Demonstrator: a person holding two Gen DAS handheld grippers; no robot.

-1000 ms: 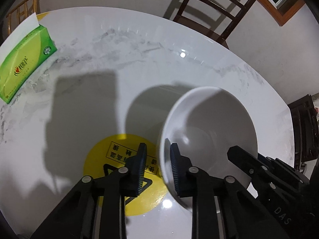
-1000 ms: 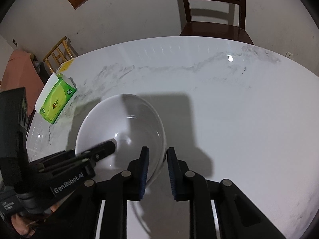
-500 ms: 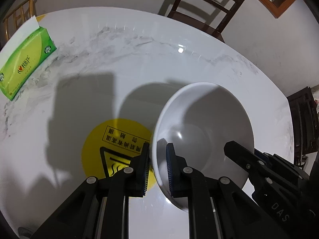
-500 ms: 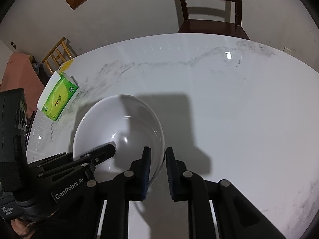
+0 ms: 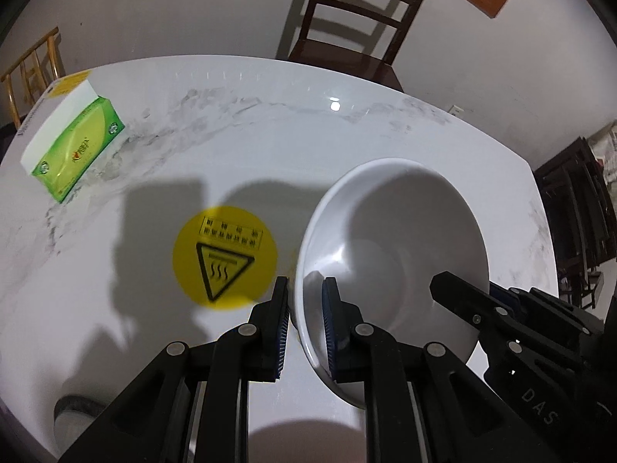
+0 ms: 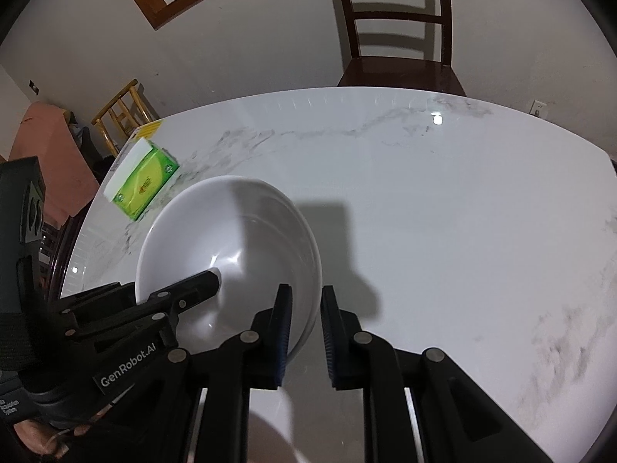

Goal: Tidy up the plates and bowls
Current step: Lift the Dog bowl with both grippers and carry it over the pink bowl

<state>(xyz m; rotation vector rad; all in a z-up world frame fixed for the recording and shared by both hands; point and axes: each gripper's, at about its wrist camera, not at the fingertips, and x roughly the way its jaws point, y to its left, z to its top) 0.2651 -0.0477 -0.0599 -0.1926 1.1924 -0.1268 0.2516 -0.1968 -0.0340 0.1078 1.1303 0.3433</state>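
A white bowl hangs tilted above the marble table, held at opposite sides of its rim. My left gripper is shut on the bowl's left rim, one pad inside and one outside. My right gripper is shut on the right rim of the same bowl in the same way. Each gripper shows in the other's view: the right gripper reaches into the bowl from the right, the left gripper from the left. The bowl is empty.
A green tissue box lies at the table's far left. A round yellow hot-surface sticker marks the tabletop beside the bowl. A dark wooden chair stands beyond the far edge. A pale rounded shape shows under the fingers.
Both grippers have risen with the bowl in their grip, and the table looks farther below. The yellow sticker, partly covered before, now shows whole to the bowl's left.
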